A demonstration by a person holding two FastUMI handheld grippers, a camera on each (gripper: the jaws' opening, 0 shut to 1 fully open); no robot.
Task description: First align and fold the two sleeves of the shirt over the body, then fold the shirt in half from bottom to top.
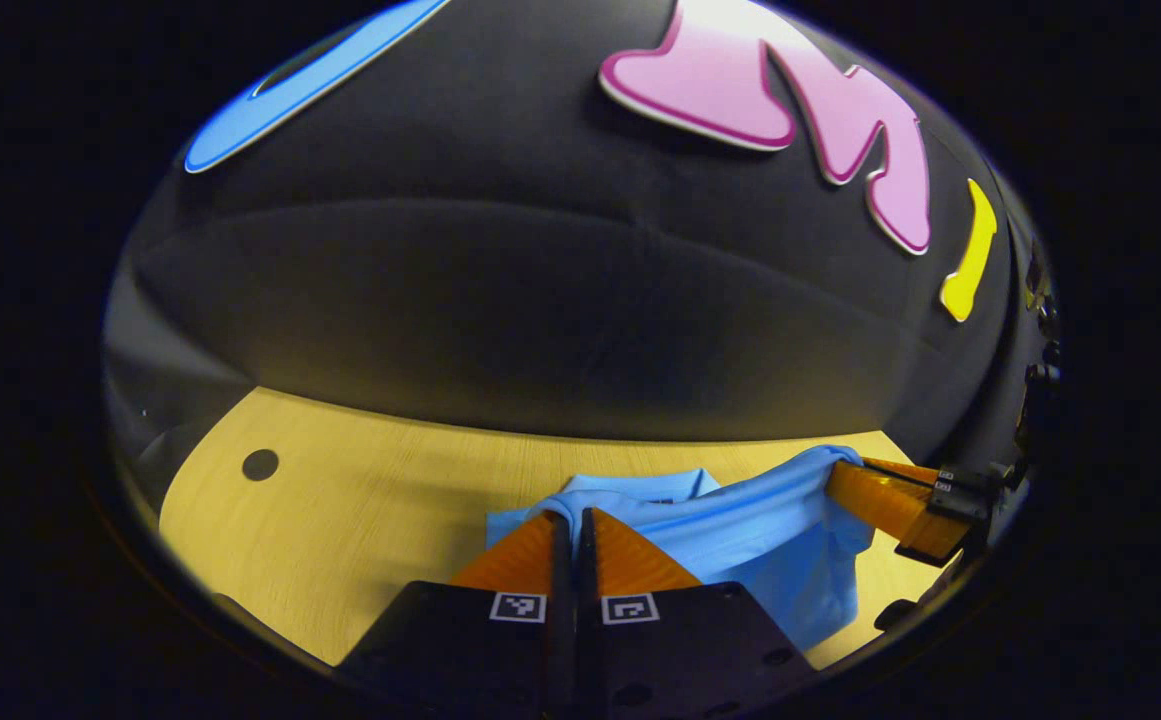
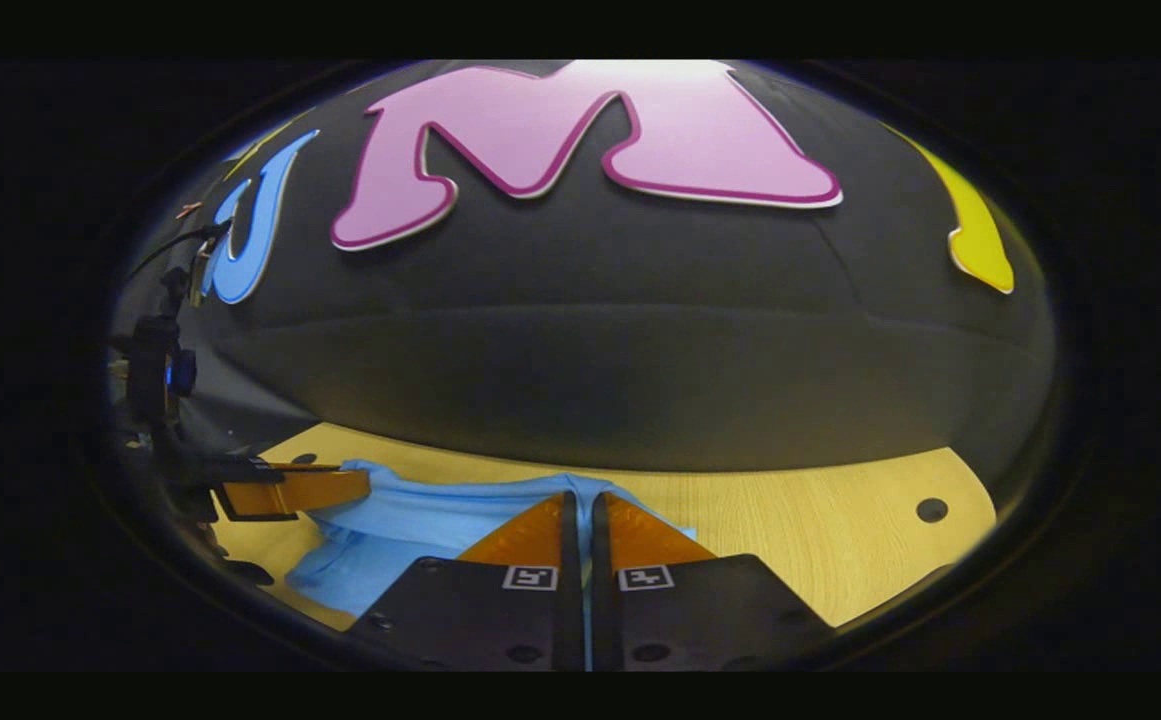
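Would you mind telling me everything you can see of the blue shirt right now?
The shirt is light blue, a soft knit by its look, with a collar-like part showing at its far side. It is partly lifted off the wooden table: the left gripper and the right gripper are each shut on an upper edge, so the cloth stretches between them while its lower part hangs in folds toward the tabletop.

The shirt (image 1: 740, 525) is soft, matt light-blue cloth, smooth with a few gentle folds, lying on the table (image 1: 340, 520), whose top looks like pale wood with a fine straight grain and a dull, even finish. Behind the table, the booth wall (image 1: 540, 320) is matt black cloth, slightly creased. Nearest the shirt, each gripper's body looks like matt black plastic.
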